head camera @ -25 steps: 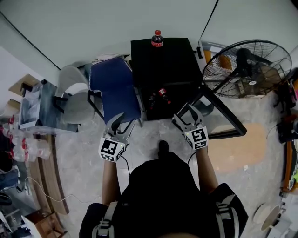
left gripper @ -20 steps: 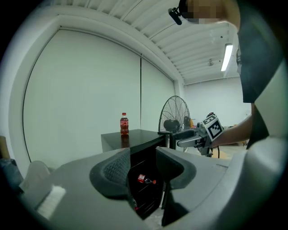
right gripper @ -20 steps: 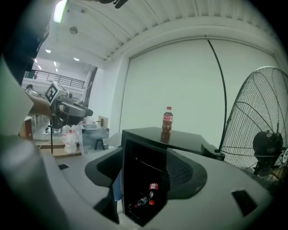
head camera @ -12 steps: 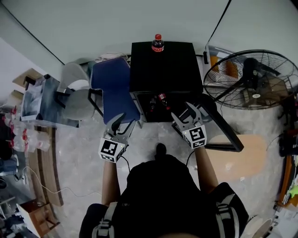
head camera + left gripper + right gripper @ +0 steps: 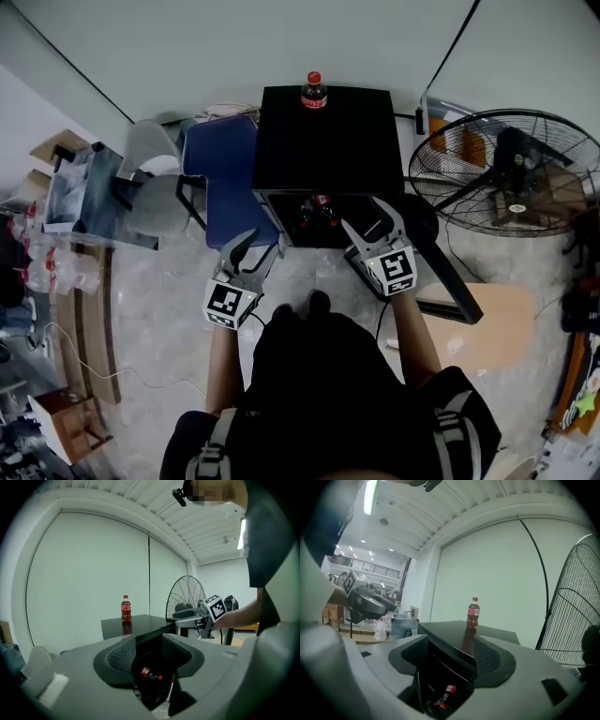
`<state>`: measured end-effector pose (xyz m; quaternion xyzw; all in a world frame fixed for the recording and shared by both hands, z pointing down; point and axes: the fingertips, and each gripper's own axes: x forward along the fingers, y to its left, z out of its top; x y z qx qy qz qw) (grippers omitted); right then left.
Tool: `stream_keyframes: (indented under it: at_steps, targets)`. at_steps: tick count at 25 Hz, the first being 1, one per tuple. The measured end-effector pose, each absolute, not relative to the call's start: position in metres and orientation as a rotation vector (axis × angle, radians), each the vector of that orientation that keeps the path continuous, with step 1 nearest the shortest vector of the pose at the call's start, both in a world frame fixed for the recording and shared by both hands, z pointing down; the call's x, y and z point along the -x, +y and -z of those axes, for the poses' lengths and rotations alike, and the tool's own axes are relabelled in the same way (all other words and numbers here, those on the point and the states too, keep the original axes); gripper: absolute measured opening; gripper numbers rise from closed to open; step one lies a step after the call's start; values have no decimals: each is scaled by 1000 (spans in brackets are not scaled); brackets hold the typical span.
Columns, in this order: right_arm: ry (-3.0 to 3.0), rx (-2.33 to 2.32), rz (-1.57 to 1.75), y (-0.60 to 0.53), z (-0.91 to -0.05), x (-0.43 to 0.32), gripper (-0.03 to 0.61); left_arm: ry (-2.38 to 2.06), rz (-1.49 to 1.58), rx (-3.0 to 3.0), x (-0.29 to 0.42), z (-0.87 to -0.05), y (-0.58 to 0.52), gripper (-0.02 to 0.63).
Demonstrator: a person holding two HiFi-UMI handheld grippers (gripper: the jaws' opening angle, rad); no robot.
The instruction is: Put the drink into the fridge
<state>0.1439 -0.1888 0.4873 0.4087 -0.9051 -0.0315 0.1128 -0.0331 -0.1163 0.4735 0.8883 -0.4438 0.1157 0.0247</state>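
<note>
A cola bottle (image 5: 313, 91) with a red cap stands upright at the back of the black fridge's top (image 5: 328, 141). The fridge door (image 5: 445, 281) hangs open to the right. Inside, a second cola bottle (image 5: 324, 207) lies on its side. My left gripper (image 5: 251, 248) is open and empty, low in front of the fridge's left corner. The right gripper (image 5: 372, 218) is open and empty at the mouth of the fridge. The left gripper view shows the standing bottle (image 5: 125, 608) and the lying bottle (image 5: 150, 673) between my jaws. The right gripper view shows the same pair, standing (image 5: 473, 613) and lying (image 5: 447, 693).
A blue chair (image 5: 230, 183) stands tight against the fridge's left side, with a grey chair (image 5: 150, 178) and a cluttered table (image 5: 80, 202) beyond. A large floor fan (image 5: 511, 173) stands to the right. A tan board (image 5: 487, 328) lies on the floor by the door.
The person has stepped closer to the fridge. Both grippers have moved forward toward its open front, the right one reaching the opening. Both stay open.
</note>
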Motion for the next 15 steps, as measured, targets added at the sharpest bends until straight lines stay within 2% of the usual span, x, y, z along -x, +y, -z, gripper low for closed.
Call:
stream_keyframes:
  at_steps: [15]
  targets:
    - [-2690, -1203, 188, -229, -452, -123, 302, -1391, -361, -2755, 40, -467, -138, 179]
